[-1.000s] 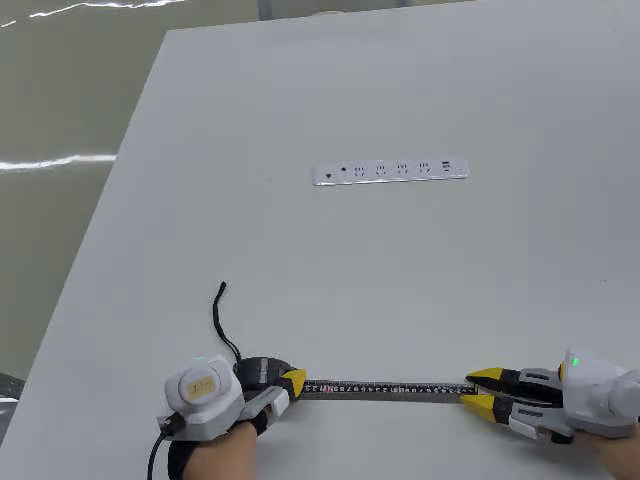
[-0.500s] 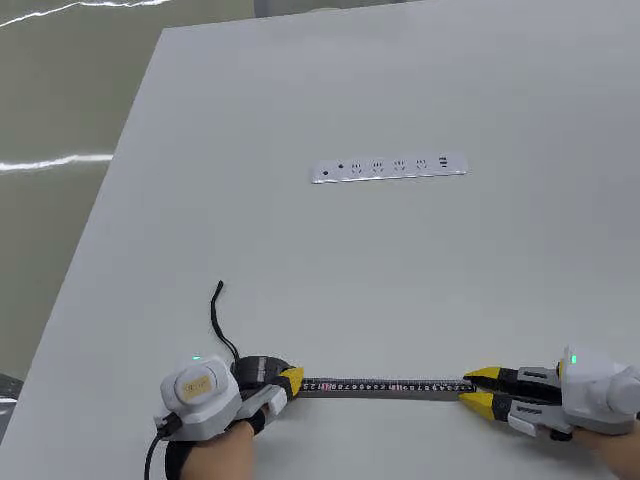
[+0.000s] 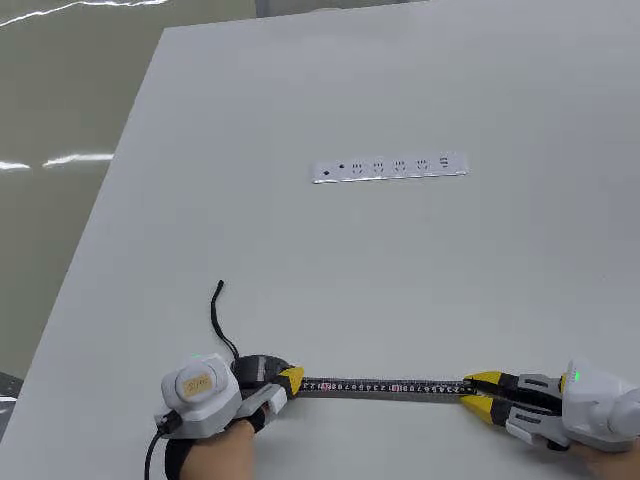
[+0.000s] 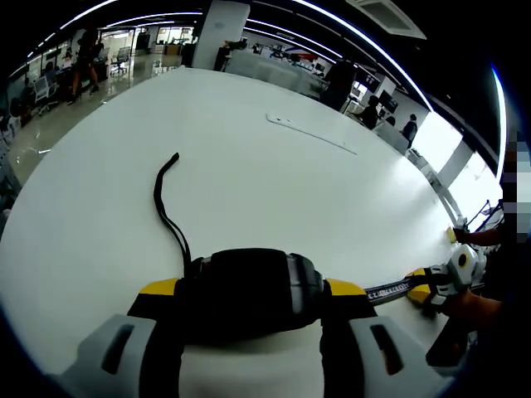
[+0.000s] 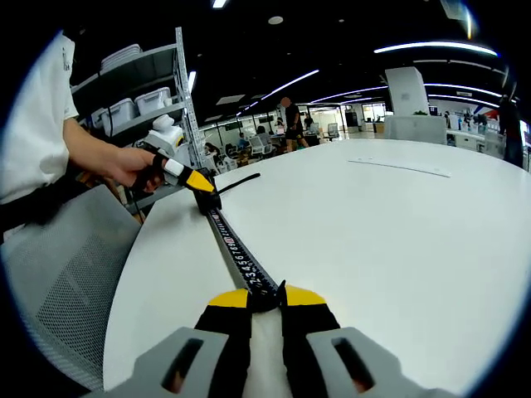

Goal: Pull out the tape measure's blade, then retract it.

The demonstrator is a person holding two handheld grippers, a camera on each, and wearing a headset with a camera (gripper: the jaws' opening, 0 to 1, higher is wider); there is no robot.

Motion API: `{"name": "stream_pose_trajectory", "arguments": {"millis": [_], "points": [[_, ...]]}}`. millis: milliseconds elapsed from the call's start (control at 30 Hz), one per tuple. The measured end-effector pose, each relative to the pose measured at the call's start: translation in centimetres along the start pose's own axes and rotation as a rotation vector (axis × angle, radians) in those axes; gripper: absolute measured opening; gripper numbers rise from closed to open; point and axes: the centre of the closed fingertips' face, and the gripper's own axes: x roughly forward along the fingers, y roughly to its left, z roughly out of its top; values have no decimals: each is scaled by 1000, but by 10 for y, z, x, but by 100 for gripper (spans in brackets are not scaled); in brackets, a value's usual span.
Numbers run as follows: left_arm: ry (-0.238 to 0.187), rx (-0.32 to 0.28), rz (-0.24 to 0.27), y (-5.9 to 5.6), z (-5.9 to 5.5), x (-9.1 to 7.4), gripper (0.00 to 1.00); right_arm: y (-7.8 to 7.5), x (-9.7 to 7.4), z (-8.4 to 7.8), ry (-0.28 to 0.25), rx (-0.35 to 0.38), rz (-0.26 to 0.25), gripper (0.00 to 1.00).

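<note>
My left gripper point(image 3: 284, 386) has its yellow-tipped jaws closed on the black body of the tape measure point(image 4: 249, 278), which sits on the table near the front edge; my right gripper point(image 5: 265, 297) has its jaws pinched almost together on the free end of the blade point(image 3: 385, 387); the blade lies flat and straight on the tabletop between the two grippers, numbers up. A black wrist strap point(image 3: 222, 318) trails from the tape measure's body away from me and curls on the surface. The table point(image 3: 420, 270) is wide, white and matte; a white power strip point(image 3: 391, 168) lies on it well beyond the blade, roughly parallel to it. Left of the table I see a glossy grey-green floor point(image 3: 60, 150) with streaks of reflected light. In the right gripper view there is metal shelving point(image 5: 141, 95) carrying white bins; a grey mesh panel point(image 5: 58, 274) sits just beside the table's edge; light strips point(image 5: 431, 47) cross a dark ceiling; people stand far off in the room.
</note>
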Motion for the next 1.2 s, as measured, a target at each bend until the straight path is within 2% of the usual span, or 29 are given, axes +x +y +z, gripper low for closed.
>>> {"name": "stream_pose_trajectory", "arguments": {"millis": [433,667,967,1133,1200], "points": [[13,-22,25,1,0,0,63,-2,1,2,-14,6,-16,12],[-8,-15,22,0,0,-1,64,-4,1,-1,-14,4,-15,11],[-9,-29,41,1,-2,1,66,-1,0,-1,-9,-7,-8,11],[27,-36,74,0,-11,4,71,-1,0,-1,-10,-6,-9,11],[21,-42,80,-1,-11,3,74,-2,0,-2,-11,-4,-8,11]]}}
